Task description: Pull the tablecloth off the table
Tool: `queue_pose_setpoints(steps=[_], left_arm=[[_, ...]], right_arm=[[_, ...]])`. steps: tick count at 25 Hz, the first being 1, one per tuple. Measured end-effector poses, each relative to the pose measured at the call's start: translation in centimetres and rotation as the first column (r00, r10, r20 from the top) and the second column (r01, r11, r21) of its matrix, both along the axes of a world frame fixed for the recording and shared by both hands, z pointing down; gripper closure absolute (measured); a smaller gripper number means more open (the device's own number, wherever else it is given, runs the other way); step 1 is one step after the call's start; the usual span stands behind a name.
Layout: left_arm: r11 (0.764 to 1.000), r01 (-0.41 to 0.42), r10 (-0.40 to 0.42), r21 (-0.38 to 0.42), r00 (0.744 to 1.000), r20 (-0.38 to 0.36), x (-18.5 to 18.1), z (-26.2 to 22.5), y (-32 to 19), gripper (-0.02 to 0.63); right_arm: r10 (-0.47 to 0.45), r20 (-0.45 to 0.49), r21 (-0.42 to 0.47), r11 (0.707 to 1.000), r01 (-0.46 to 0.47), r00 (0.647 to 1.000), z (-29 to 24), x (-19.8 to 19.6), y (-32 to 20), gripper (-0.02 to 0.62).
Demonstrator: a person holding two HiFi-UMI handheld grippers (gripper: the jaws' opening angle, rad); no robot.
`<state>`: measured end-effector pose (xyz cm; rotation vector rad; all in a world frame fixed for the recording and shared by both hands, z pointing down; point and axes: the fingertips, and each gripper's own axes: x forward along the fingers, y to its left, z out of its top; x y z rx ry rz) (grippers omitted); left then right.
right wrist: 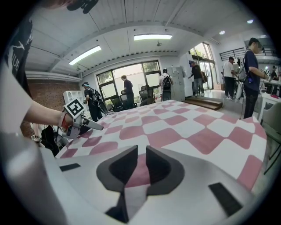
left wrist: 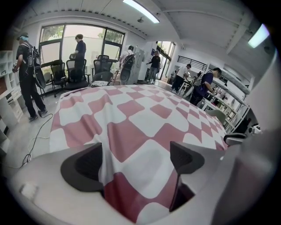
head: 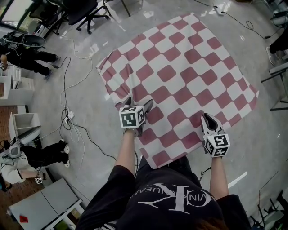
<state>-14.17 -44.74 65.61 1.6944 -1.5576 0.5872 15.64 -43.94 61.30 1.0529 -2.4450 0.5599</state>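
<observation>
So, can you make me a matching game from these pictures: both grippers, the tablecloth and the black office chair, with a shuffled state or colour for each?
Things:
1. left gripper
2. right gripper
3. tablecloth
4. office chair

Descriptions:
A. shut on the tablecloth
B. black, on wheels
C. jaws apart, tablecloth between them
D. red and white checks

Pairs: 1-C, 2-A, 3-D, 4-B

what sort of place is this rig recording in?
Probably an open-plan office or lab: swivel office chairs by big windows, cables trailing over a polished floor, and people working at the far side.
</observation>
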Motion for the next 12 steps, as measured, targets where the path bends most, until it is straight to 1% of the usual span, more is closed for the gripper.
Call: queue_pose_setpoints(steps=[2,4,6,7,9,10,12], left_arm=[[1.000,-0.018,0.018,-0.012,1.000,0.026,0.7,0.2,-0.1,0.137],[0.999,-0.033,0.035,-0.025,0.997,0.067,1.1,0.4,-0.1,0.137],[0.999,-0.041,0.044,-0.034,0.993,0.108,1.1,0.5,0.0,0.151],[0.999,-0.039,0.043,-0.036,0.991,0.123,0.9,0.4,0.0,0.196],[0.999,-0.031,0.036,-0.033,0.990,0.136,0.5,0.4,0.1,0.256],[0.999,-0.031,0.035,-0.031,0.990,0.136,0.5,0.4,0.1,0.270],[0.999,-0.030,0.033,-0.027,0.990,0.137,0.6,0.4,0.1,0.297]], right_arm=[[0.001,0.000,0.003,1.000,-0.001,1.000,-0.1,0.2,0.0,0.578],[0.000,-0.004,0.008,1.000,0.000,1.000,-0.2,0.3,-0.1,0.577],[0.003,-0.012,0.017,1.000,-0.003,1.000,-0.5,0.4,-0.4,0.577],[0.007,-0.017,0.024,1.000,-0.007,1.000,-0.6,0.6,-0.8,0.577],[0.023,-0.029,0.032,0.999,-0.022,0.999,-0.9,1.4,-2.1,0.567],[0.032,-0.036,0.029,0.999,-0.031,0.999,-0.9,2.1,-2.9,0.541],[0.049,-0.056,0.005,0.999,-0.049,0.997,-0.7,3.7,-4.7,0.442]])
